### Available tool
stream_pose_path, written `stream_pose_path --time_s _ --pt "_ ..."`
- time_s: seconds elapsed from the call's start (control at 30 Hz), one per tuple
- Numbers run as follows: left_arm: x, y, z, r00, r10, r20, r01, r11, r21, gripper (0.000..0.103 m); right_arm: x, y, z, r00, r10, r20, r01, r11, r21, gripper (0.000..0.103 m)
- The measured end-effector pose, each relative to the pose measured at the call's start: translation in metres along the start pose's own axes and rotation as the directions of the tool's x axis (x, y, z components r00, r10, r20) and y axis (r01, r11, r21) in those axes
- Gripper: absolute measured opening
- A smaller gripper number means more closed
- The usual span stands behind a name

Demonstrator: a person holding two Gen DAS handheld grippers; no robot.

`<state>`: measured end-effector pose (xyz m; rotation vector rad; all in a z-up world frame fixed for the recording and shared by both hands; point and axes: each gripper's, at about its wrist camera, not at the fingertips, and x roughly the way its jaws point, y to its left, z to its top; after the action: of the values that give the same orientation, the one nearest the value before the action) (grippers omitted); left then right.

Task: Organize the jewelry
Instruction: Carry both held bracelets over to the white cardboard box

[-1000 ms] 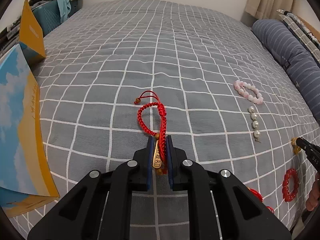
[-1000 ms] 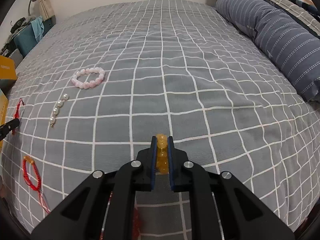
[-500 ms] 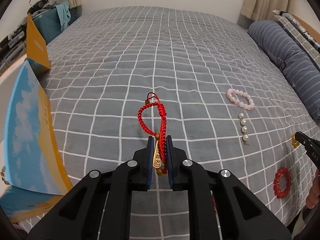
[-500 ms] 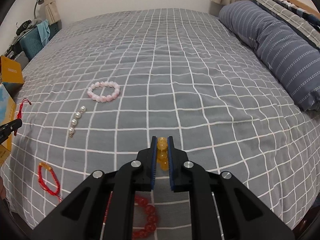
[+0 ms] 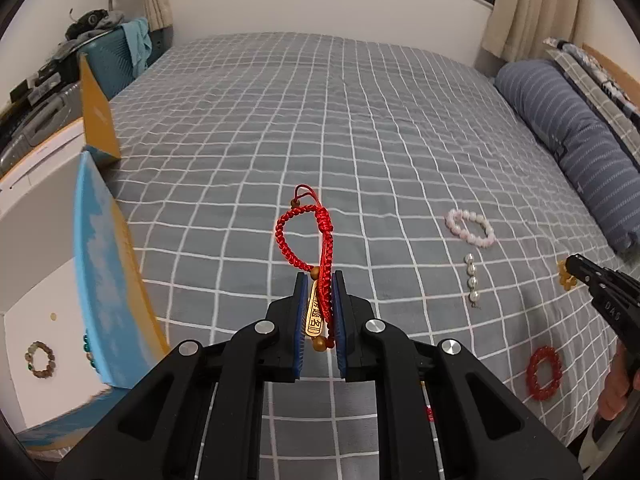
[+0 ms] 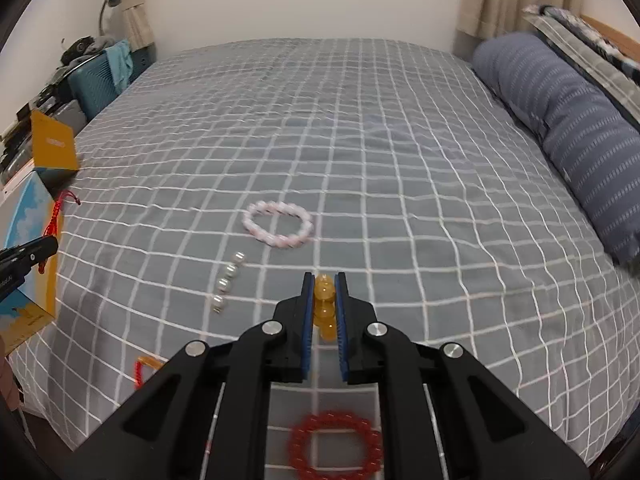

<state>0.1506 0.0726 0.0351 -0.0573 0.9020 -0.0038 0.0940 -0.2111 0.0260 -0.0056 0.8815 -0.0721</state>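
Red braided cord bracelet [image 5: 306,236] with a gold tag stands pinched between the blue pads of the left gripper [image 5: 318,280], its loop rising clear above the grey checked bedspread [image 5: 360,128]. To the left of that gripper lies an open box [image 5: 44,280] with a sky-blue flap, and a multicoloured bead bracelet [image 5: 40,359] rests on its white inside; whether the cord bracelet is over the box cannot be told.

The right gripper [image 6: 324,280] is clamped on an amber bead bracelet [image 6: 323,306], which sits upright between its pads, off the bedspread. Just ahead of that gripper, lying flat on the bedspread, is a pink bead bracelet [image 6: 279,224]; to the gripper's left, near it, a short row of pearls [image 6: 227,282]. Below the gripper body, close to the bed's near edge, lies a red bead bracelet [image 6: 335,446], blurred. A second red cord piece [image 6: 141,370] shows at the gripper's lower left. A striped blue bolster [image 6: 568,128] runs along the bedspread's right side.
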Motion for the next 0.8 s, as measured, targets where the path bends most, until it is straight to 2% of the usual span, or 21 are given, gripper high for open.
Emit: stream_pose_path --time_s 0.37,0.8 --pt "-0.038 0.029 0.007 0.998 0.017 0.053 -0.015 0.999 -0.03 0.012 -0.018 0.061 0.029 0.997 0.063 0.041 -0.061 0.996 -0.061 0.009" --pt "-0.07 0.093 0.0 0.995 0.067 0.072 -0.06 0.994 -0.095 0.012 -0.028 0.153 0.053 0.986 0.157 0.058 -0.147 0.978 -0.145 0.009"
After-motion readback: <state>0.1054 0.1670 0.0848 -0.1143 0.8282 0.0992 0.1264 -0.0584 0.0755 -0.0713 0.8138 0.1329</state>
